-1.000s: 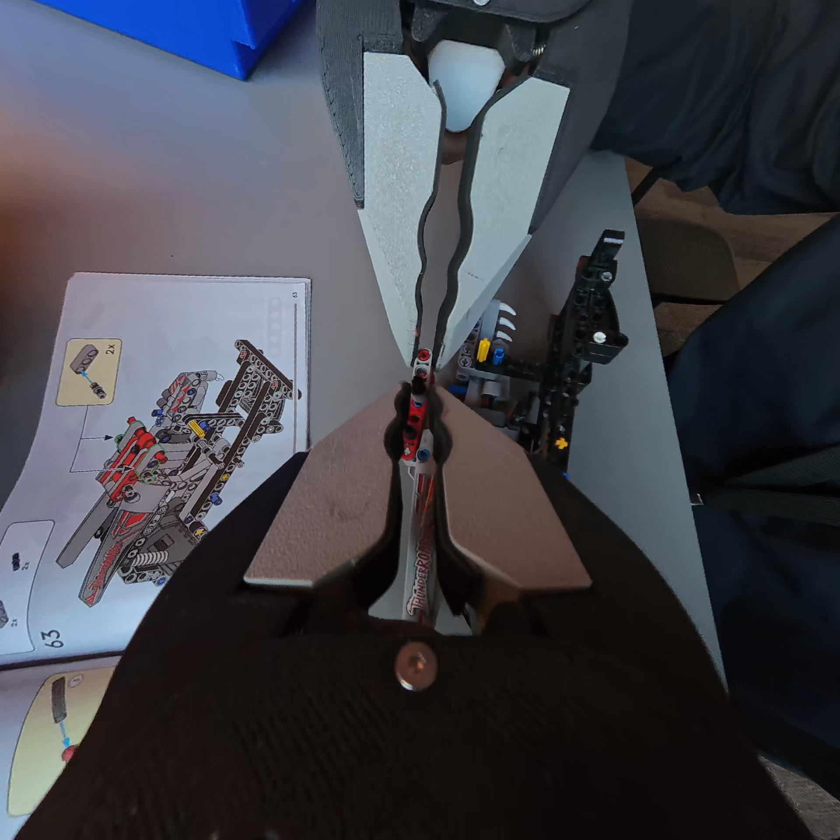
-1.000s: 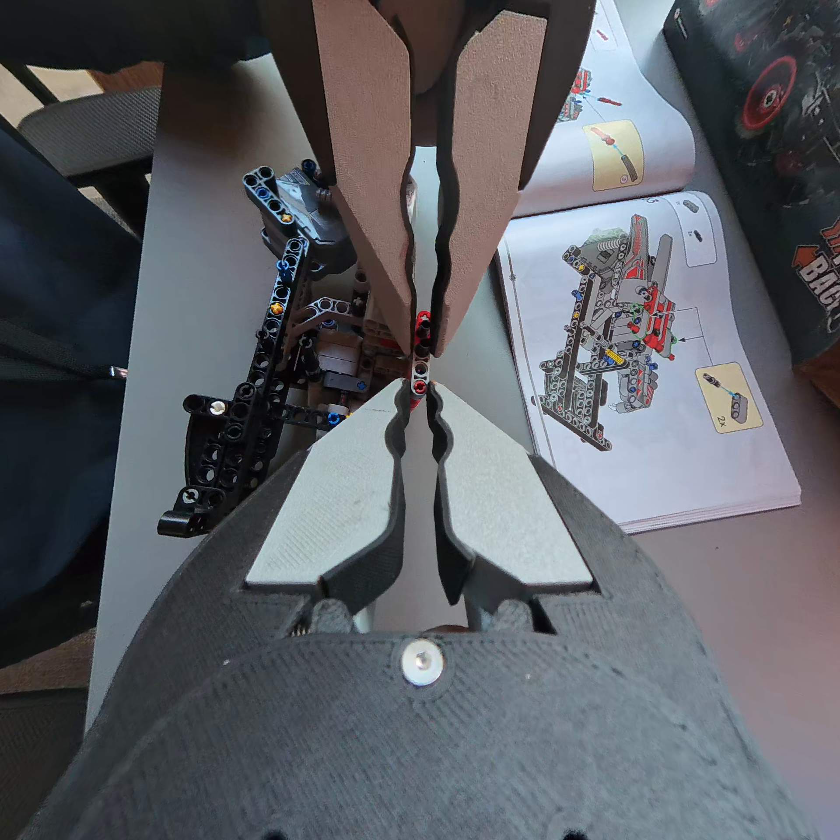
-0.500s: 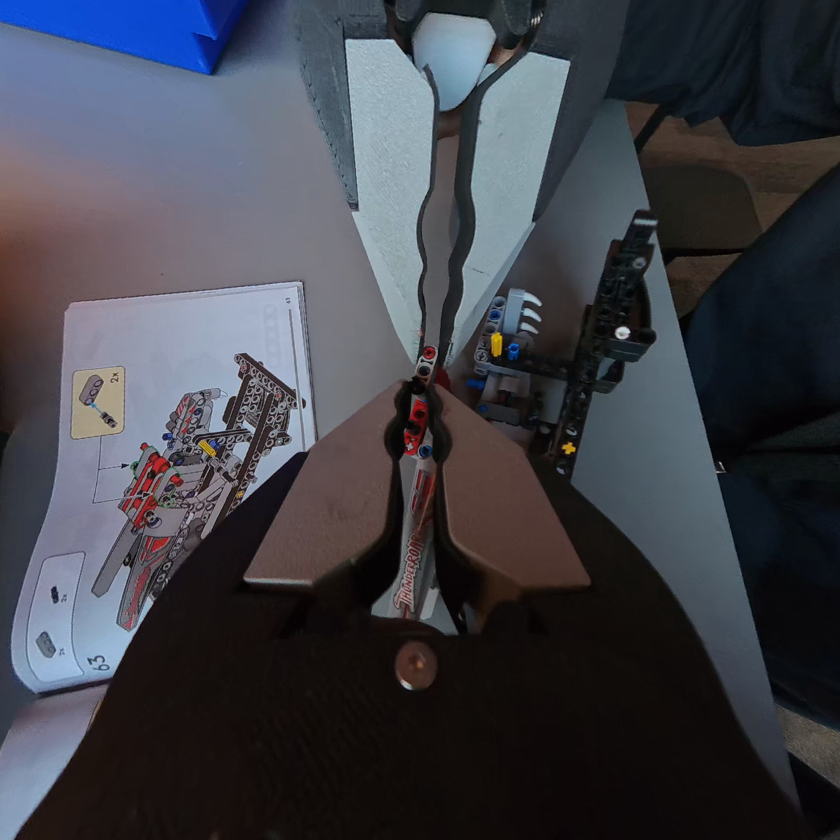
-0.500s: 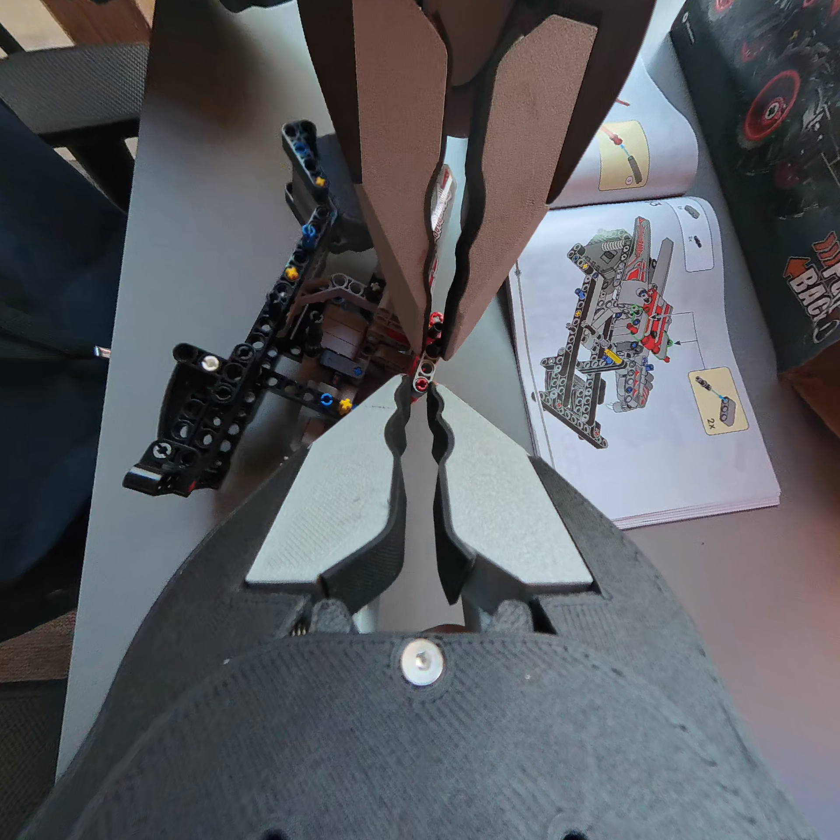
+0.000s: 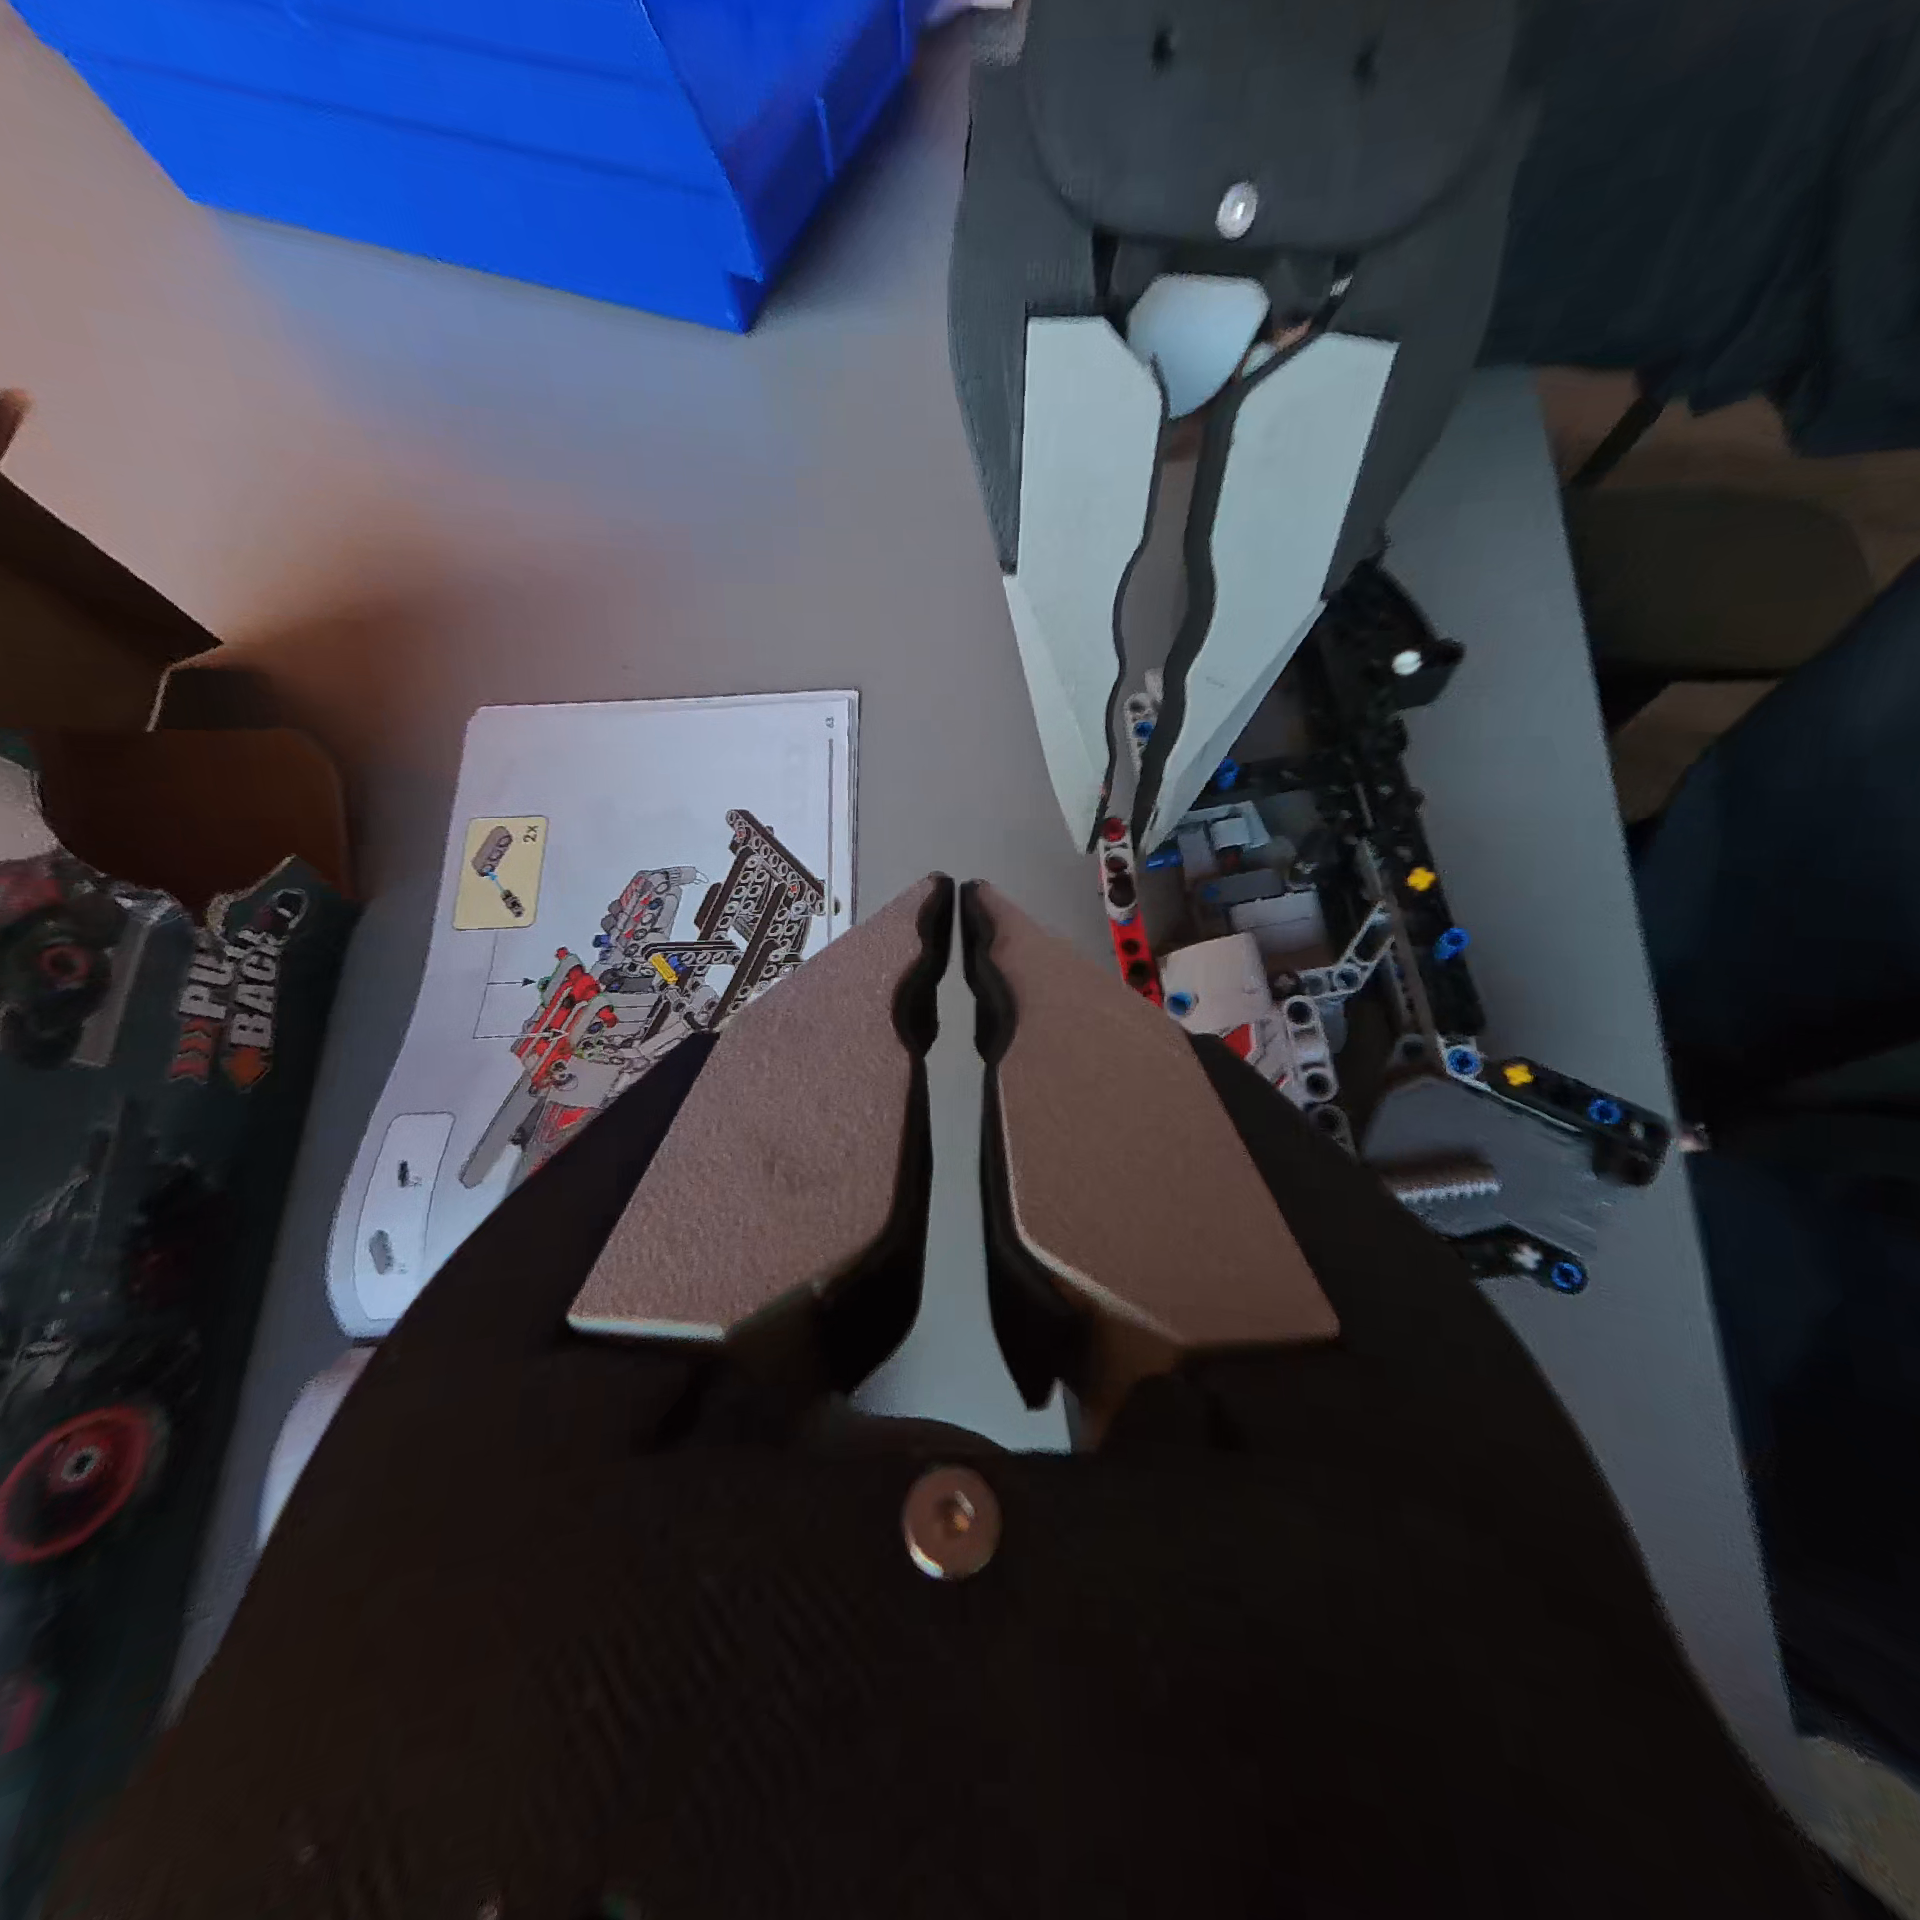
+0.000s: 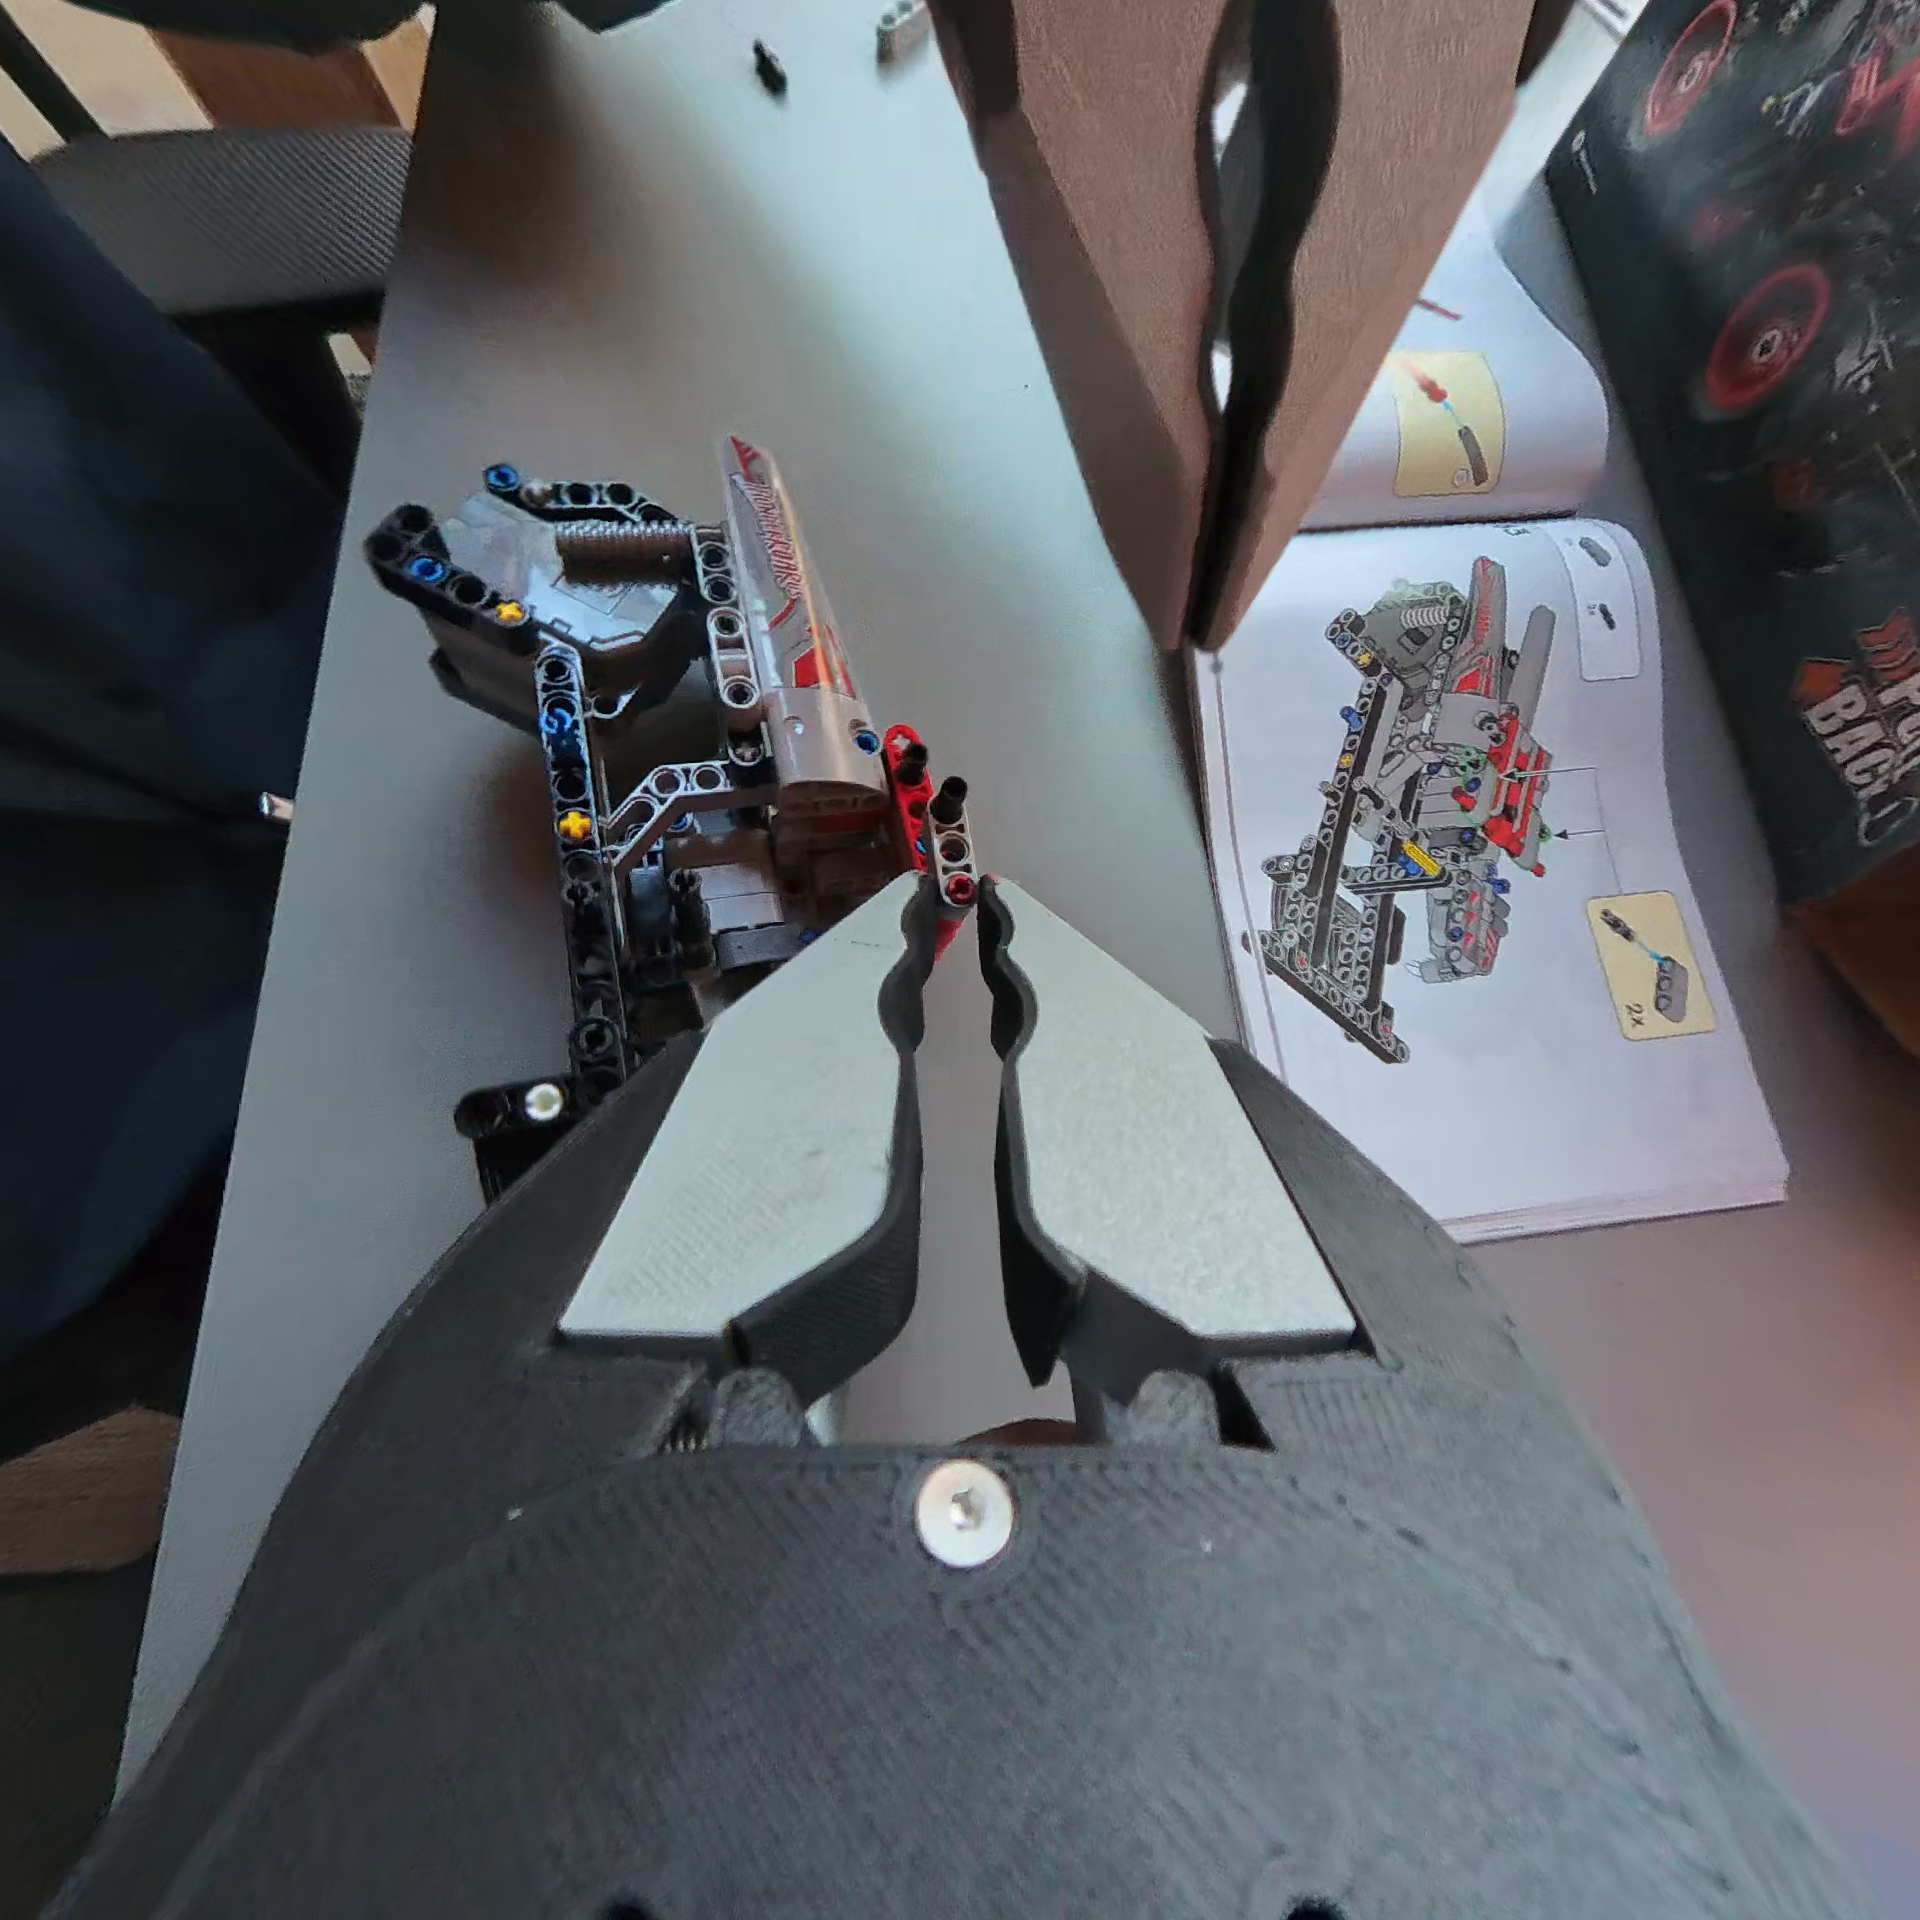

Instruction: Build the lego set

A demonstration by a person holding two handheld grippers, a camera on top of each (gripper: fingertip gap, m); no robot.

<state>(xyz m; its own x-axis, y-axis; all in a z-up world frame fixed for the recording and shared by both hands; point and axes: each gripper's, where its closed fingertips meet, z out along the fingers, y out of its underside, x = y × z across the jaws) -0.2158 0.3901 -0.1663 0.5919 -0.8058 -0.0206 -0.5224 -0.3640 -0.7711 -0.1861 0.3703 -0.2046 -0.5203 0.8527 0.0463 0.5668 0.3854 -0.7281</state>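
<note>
The part-built lego model [image 6: 665, 790], with black beams, grey panels and a red beam, lies on the grey table [image 6: 727, 312]; it also shows in the left wrist view [image 5: 1340, 935]. My right gripper [image 6: 954, 891] is shut on a small light grey beam [image 6: 952, 836] with a red pin and a black pin, right beside the model's red beam. I cannot tell whether the two are joined. My left gripper [image 5: 954, 888] is shut and empty, above the table left of the model. Each gripper shows in the other's view: the right [image 5: 1120, 831], the left [image 6: 1205, 623].
The open instruction booklet [image 5: 665, 790] lies beside the model, also in the right wrist view [image 6: 1455, 1039]. A dark lego box [image 6: 1766, 312] lies past it. A blue bin [image 5: 499, 135] stands at the back. Two small loose parts [image 6: 767, 64] lie far off. The table edge runs close behind the model. The tips of one gripper are about 6 cm away from the tips of the other.
My left gripper has let go of the model's long panel, moved away from it and shut empty. The model now lies on the table. My right gripper still holds the small beam.
</note>
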